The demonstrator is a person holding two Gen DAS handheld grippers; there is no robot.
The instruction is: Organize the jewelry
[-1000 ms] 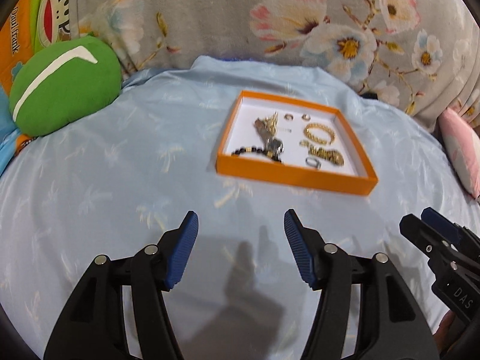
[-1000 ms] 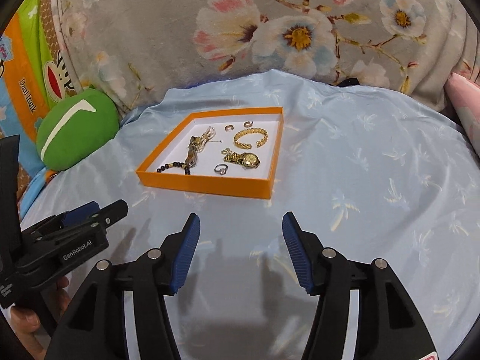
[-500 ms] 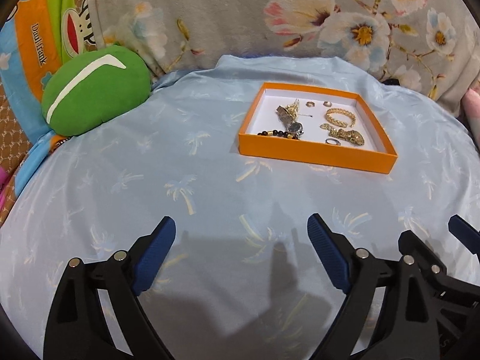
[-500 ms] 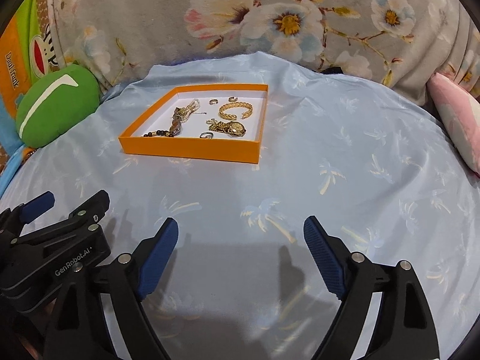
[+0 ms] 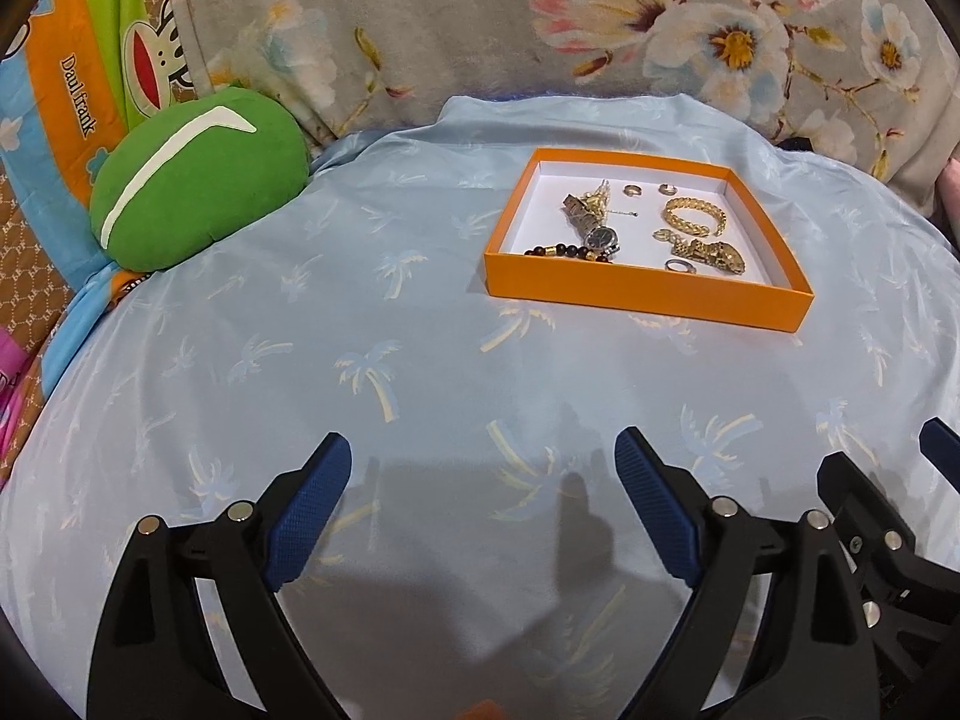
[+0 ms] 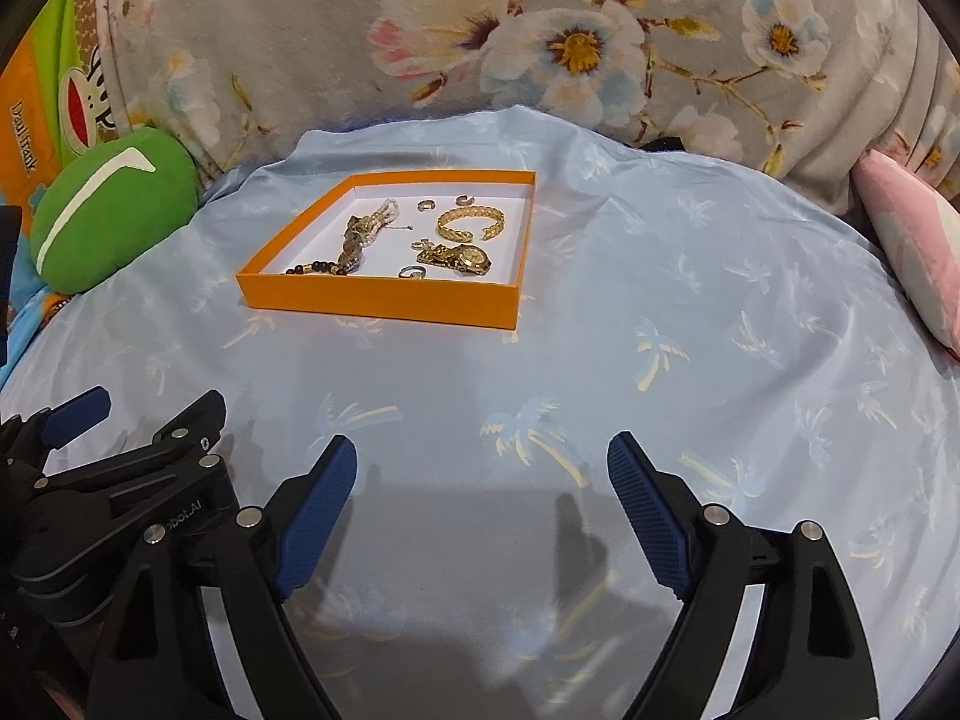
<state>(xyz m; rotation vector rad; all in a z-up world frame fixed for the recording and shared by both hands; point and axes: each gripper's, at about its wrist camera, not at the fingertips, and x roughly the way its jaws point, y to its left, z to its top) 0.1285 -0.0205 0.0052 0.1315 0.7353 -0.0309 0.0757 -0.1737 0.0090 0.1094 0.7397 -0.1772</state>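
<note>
An orange tray (image 5: pixel 642 292) (image 6: pixel 384 305) with a white floor lies on the blue bedsheet, far ahead of both grippers. In it lie a gold chain bracelet (image 5: pixel 694 215) (image 6: pixel 471 224), a gold watch (image 5: pixel 711 254) (image 6: pixel 459 257), a dark-faced watch (image 5: pixel 591 225), a dark bead bracelet (image 5: pixel 561 251) (image 6: pixel 315 267), a silver ring (image 5: pixel 681 266) (image 6: pixel 412 272) and two small rings (image 5: pixel 648 188). My left gripper (image 5: pixel 483 495) is open and empty. My right gripper (image 6: pixel 482 495) is open and empty, to the right of the left one.
A green round cushion (image 5: pixel 201 177) (image 6: pixel 111 216) sits at the left edge of the bed. A floral blanket (image 5: pixel 540 30) rises behind the tray. A pink pillow (image 6: pixel 912 240) lies at the right. The left gripper's body shows in the right wrist view (image 6: pixel 120 480).
Both grippers have opened wider and pulled back from the tray, which now sits farther off. The jewelry in the tray has not moved.
</note>
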